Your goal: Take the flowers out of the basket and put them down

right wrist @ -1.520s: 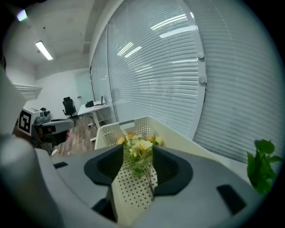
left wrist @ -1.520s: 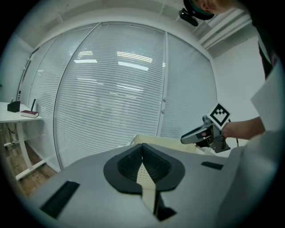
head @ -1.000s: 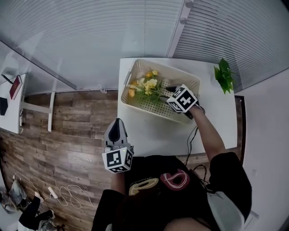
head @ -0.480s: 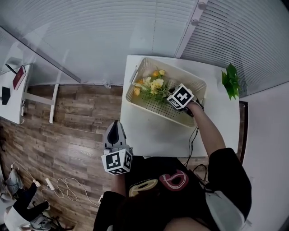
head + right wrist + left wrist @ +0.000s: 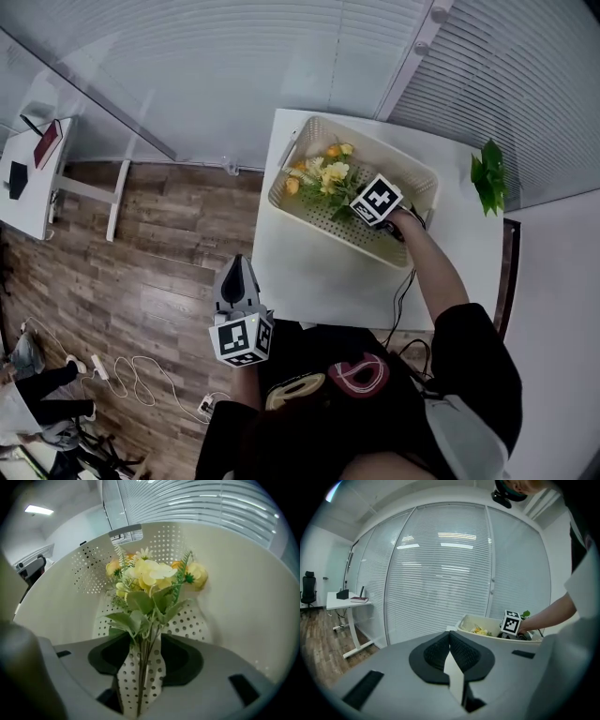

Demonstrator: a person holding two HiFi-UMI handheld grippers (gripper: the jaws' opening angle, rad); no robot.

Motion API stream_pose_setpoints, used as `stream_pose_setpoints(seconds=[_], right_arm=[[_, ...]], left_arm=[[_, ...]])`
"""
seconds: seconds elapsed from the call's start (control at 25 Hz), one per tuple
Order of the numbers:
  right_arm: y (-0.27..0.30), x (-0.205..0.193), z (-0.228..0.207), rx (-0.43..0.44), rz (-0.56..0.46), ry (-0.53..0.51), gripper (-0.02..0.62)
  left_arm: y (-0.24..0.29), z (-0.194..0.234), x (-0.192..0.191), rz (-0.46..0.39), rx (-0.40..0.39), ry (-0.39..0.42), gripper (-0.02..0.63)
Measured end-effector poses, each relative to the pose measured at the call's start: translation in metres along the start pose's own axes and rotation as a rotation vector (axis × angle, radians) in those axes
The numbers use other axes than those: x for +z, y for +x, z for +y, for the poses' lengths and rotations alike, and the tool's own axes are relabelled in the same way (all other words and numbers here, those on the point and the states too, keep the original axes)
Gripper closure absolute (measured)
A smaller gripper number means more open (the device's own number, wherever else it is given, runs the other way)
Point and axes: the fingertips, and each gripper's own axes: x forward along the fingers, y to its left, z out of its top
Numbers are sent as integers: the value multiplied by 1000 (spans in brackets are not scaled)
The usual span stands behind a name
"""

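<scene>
A bunch of yellow and orange flowers (image 5: 323, 174) with green leaves lies in the cream perforated basket (image 5: 412, 169) on the white table (image 5: 319, 277). My right gripper (image 5: 146, 641) points steeply down into the basket, its marker cube (image 5: 379, 201) just right of the blooms. Its jaws stand open on either side of the thin green stems (image 5: 143, 667), with basket floor showing on both sides of them. My left gripper (image 5: 238, 264) hangs off the table's near left corner, over the wooden floor. It is shut and holds nothing.
A small green plant (image 5: 490, 175) stands at the table's far right edge. A black cable (image 5: 397, 295) trails off the near table edge. A white desk (image 5: 42, 173) stands at the far left, and glass walls with blinds (image 5: 234, 66) close the back.
My right gripper has sunk lower into the basket, down onto the stems. The left gripper has drifted slightly and stays shut.
</scene>
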Motion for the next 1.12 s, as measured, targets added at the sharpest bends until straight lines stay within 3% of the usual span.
stream_pose_setpoints(seconds=[0.44, 1.12], right_arm=[[10, -2, -2, -27, 18, -20, 399], [8, 1, -2, -123, 22, -35, 534]], left_arm=[[-6, 9, -4, 3, 25, -1, 589], [-2, 10, -12, 42, -7, 7, 589]])
